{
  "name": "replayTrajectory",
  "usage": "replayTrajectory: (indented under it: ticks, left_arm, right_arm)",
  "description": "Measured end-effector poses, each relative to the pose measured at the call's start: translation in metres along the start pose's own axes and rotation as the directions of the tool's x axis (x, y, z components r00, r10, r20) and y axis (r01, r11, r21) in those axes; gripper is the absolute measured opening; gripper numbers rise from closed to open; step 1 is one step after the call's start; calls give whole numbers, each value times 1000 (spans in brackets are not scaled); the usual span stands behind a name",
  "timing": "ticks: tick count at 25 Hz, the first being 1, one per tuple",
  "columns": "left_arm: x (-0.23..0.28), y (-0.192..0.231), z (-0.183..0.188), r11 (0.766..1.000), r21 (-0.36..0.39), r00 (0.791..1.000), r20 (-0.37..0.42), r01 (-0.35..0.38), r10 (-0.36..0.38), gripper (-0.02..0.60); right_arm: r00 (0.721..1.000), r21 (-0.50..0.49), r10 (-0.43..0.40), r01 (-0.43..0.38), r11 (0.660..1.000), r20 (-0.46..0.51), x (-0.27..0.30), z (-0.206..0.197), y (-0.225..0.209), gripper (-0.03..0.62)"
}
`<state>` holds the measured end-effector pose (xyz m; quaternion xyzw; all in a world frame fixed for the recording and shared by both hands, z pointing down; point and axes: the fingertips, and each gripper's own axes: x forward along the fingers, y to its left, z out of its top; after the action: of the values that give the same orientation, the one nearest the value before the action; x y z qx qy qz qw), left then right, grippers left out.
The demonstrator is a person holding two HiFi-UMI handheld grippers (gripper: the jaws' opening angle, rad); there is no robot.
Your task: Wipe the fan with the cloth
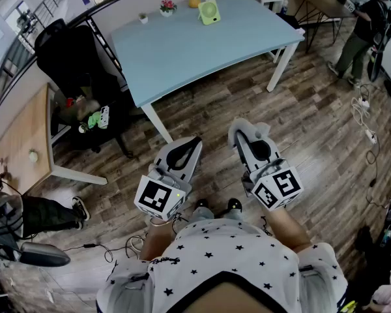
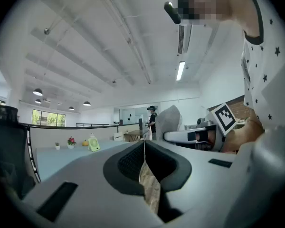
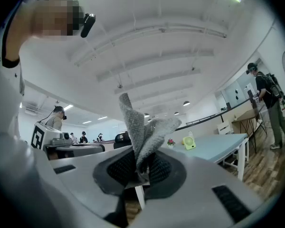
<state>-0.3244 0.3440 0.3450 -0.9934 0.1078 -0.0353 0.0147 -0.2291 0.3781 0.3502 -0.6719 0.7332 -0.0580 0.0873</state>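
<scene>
A small green fan [image 1: 209, 12] stands at the far edge of the light blue table [image 1: 182, 51], well away from both grippers. My right gripper [image 1: 245, 133] is shut on a grey cloth [image 1: 249, 128], which sticks up crumpled from the jaws in the right gripper view [image 3: 143, 125]. My left gripper [image 1: 189, 146] is held beside it over the wood floor, shut with nothing in it [image 2: 144, 145]. From both gripper views the fan [image 2: 94, 144] [image 3: 188, 142] looks small and distant.
A flower pot [image 1: 167, 6], a yellow item [image 1: 193, 2] and a tiny plant [image 1: 143, 18] stand near the fan. A black office chair [image 1: 78, 64] and a wooden desk [image 1: 23, 142] are at the left. A person [image 1: 362, 28] stands at the back right, and cables [image 1: 368, 126] lie on the floor.
</scene>
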Motion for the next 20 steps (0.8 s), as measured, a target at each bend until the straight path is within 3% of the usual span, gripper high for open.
replayTrajectory:
  ticks: [20]
  left_arm:
    - [-1,10,-7,996,8,996,-6,94,-94,31]
  right_arm:
    - [998,8,-62,62,998,6,0,-7,14,40]
